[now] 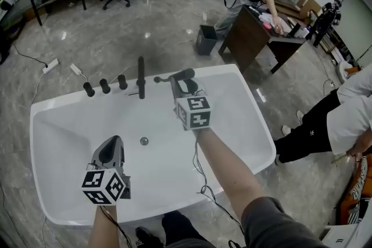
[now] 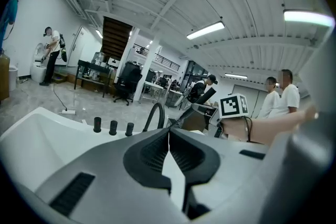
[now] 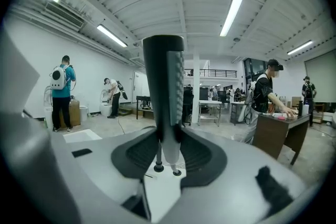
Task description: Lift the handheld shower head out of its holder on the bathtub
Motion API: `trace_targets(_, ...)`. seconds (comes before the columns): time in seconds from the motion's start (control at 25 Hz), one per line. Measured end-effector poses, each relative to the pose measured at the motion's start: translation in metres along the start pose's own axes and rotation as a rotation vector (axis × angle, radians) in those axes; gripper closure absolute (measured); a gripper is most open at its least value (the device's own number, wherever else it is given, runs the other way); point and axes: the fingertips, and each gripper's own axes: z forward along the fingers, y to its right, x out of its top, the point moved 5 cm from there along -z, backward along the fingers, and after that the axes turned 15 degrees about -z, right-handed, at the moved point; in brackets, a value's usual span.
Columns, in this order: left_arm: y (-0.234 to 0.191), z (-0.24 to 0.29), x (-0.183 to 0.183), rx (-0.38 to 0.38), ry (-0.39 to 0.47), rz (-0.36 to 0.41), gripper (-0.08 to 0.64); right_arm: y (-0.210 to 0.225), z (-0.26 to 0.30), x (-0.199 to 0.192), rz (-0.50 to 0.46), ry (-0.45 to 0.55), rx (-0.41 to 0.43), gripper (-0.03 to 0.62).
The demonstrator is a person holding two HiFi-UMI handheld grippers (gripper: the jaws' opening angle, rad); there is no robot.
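Left gripper [image 1: 111, 145] is hanging over the near-left part of the bathtub [image 1: 55, 106], short of the drain [image 1: 144, 140]. Its jaws are pressed together on nothing and pointing toward the far rim.

Right gripper [image 1: 181, 79] is sitting well beyond it, over the far rim right of centre. Its jaws are clamping the shower head [image 1: 167, 78] by the handle. In the right gripper view the shower head [image 3: 164, 92] is standing upright between the pads, long axis crossing the jaws and rising well above them. From the head view the free end is poking left along the far rim toward the spout [image 1: 141, 75].

Left gripper view is showing the same shower head [image 2: 202, 100] tilted up to the right, ahead of the shut jaws and well apart from them. So the right hand is the one on the thing and the left is idling.

Spout and three knobs [image 1: 104, 86] are lining the far rim to the left. The holder itself is not showing clearly. The head is looking clear of the rim, probably out or nearly out. The next move is likely straight up along the handle's axis.
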Motion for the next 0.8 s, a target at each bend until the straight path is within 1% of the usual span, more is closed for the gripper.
trace_targets(0.16,0.013,-0.035,-0.005,-0.029,-0.009,0.003,0.545,-0.011,-0.041,0.016,0.005,0.014,-0.013,0.456)
trace_targets(0.52,0.033,-0.106,-0.002,-0.074,0.033,0.002,0.545,-0.036,-0.131,0.053,-0.014,0.055,-0.050,0.456)
trace_targets(0.64,0.037,-0.131,-0.006,-0.087,0.020,0.001,0.545,-0.052,-0.160,0.063,-0.051,0.052,-0.058,0.456)
trace_targets(0.72,0.044,-0.146,-0.011,-0.097,0.004,0.019,0.545,-0.059,-0.179,0.068,-0.084,0.052,-0.071,0.456)
trace_targets(0.8,0.054,-0.160,-0.012,-0.119,0.004,0.043,0.545,-0.065,-0.197,0.073,-0.082,0.055,-0.081,0.456)
